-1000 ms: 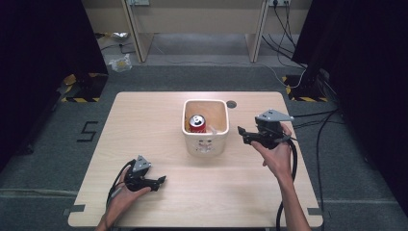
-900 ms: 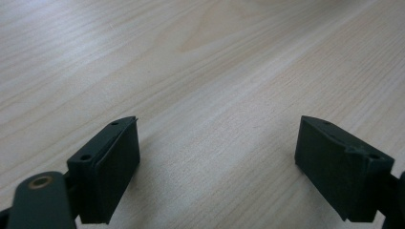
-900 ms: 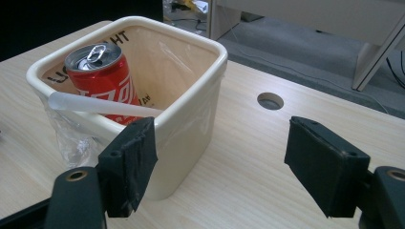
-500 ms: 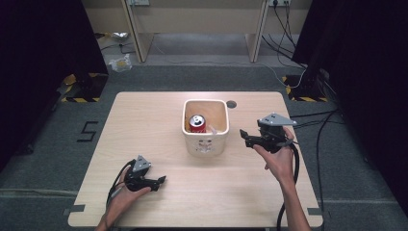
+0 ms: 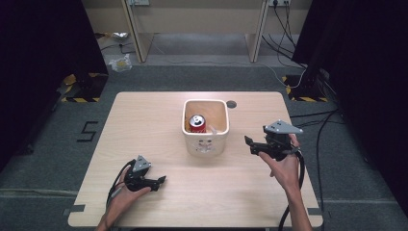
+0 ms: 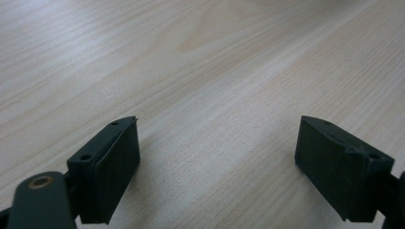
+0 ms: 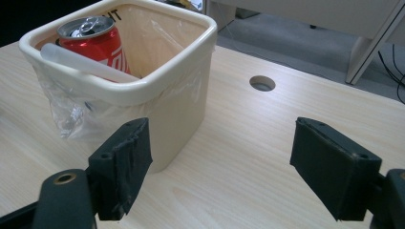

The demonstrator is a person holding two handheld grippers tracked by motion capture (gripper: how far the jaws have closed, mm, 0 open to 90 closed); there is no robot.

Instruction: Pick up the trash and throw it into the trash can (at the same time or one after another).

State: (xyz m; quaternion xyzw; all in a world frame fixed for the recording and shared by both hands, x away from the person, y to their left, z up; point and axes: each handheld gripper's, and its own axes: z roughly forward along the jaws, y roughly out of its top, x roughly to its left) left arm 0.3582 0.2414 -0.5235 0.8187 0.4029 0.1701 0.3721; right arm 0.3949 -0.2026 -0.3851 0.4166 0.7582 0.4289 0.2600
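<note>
Red can (image 5: 197,123) stood inside cream bin (image 5: 206,140) at desk (image 5: 144,125) centre.
Right gripper (image 5: 248,142) at bin's 3 o'clock, jaws apart, empty; left gripper (image 5: 162,180) at 7 o'clock, jaws apart.

Left claw (image 6: 217,167) spread wide (nothing between) over bare wooden table (image 6: 200,71).

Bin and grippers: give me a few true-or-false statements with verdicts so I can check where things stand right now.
1. The red can stands inside the cream bin. True.
2. The right gripper is clamped on the bin's rim. False: its jaws are open, beside the bin.
3. The left gripper is open over bare table. True.
4. The bin lies tipped on its side. False: it stands upright.
</note>
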